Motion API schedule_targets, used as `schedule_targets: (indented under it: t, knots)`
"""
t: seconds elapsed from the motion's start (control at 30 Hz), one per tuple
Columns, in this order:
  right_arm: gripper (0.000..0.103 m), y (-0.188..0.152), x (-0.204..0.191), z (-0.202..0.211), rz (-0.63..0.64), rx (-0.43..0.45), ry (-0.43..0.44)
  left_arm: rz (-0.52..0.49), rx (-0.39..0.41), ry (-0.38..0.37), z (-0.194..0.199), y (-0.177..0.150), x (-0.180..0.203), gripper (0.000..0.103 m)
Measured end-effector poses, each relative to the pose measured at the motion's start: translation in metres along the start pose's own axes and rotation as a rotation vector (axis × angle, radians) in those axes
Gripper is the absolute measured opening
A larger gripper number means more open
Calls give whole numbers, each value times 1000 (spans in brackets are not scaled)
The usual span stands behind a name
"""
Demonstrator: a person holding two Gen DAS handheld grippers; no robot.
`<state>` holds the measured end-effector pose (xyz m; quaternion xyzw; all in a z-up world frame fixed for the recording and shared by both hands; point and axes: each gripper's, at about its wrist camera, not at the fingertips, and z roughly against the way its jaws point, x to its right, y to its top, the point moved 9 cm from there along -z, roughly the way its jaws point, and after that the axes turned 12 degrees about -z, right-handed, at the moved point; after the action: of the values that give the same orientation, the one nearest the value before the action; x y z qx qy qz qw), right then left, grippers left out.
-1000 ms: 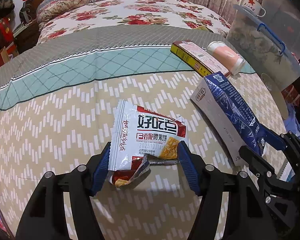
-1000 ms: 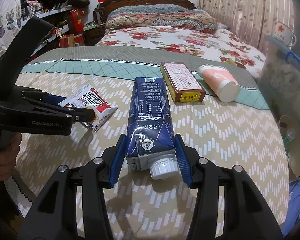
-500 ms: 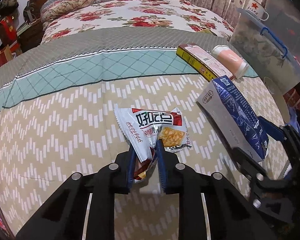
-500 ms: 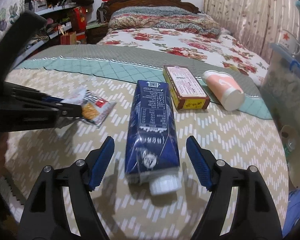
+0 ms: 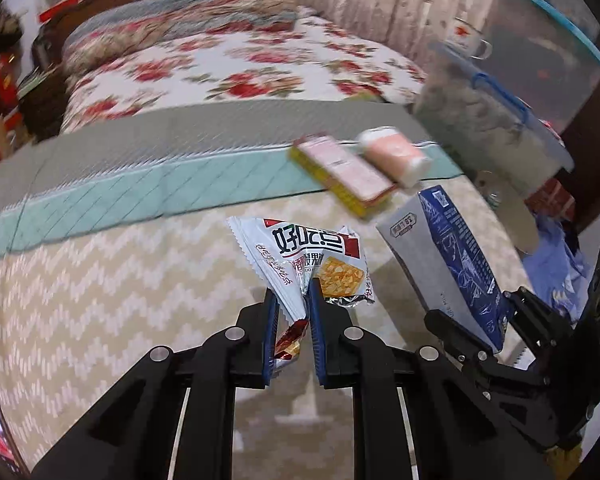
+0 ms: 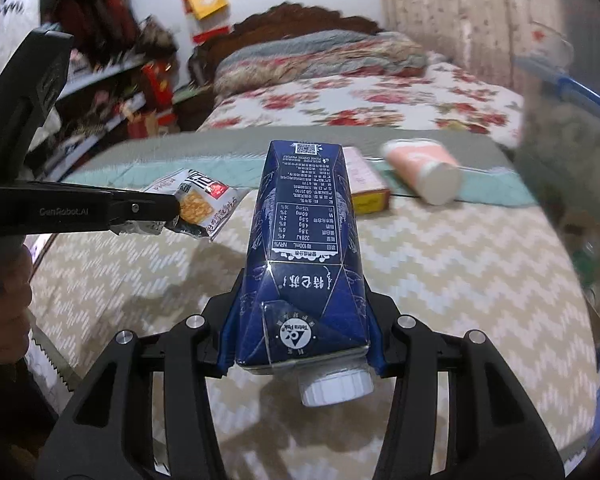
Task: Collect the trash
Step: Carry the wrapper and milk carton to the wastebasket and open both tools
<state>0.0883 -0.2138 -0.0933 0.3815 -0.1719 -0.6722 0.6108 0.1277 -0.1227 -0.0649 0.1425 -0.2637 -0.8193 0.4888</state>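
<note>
Trash from a zigzag-patterned bedspread [image 5: 100, 280] is clamped in both grippers. At left, the left gripper [image 5: 292, 304] closes its jaws on a crumpled snack wrapper [image 5: 308, 256], held clear of the cover. At right, the right gripper [image 6: 300, 344] closes its jaws on the capped end of a dark blue milk carton [image 6: 304, 232]. Farther off, a yellow-edged box [image 5: 340, 172] and a pink cup [image 5: 396, 156] lie side by side on the bed.
</note>
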Motion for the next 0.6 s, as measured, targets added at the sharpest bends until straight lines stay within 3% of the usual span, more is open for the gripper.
schedule_targets:
  t: [0.23, 0.33, 0.5, 0.6]
  knots:
    - [51, 5, 95, 32, -260, 62, -54, -152, -21, -143, -35, 52, 105, 14]
    - [51, 11, 158, 55, -410, 116, -104, -229, -27, -207, -56, 80, 161, 14]
    - [51, 24, 249, 80, -551, 160, -191, -314, -24, -328, -91, 133, 256, 14]
    - [51, 33, 293, 84, -609, 171, -235, -350, -28, -338, -116, 157, 295, 14]
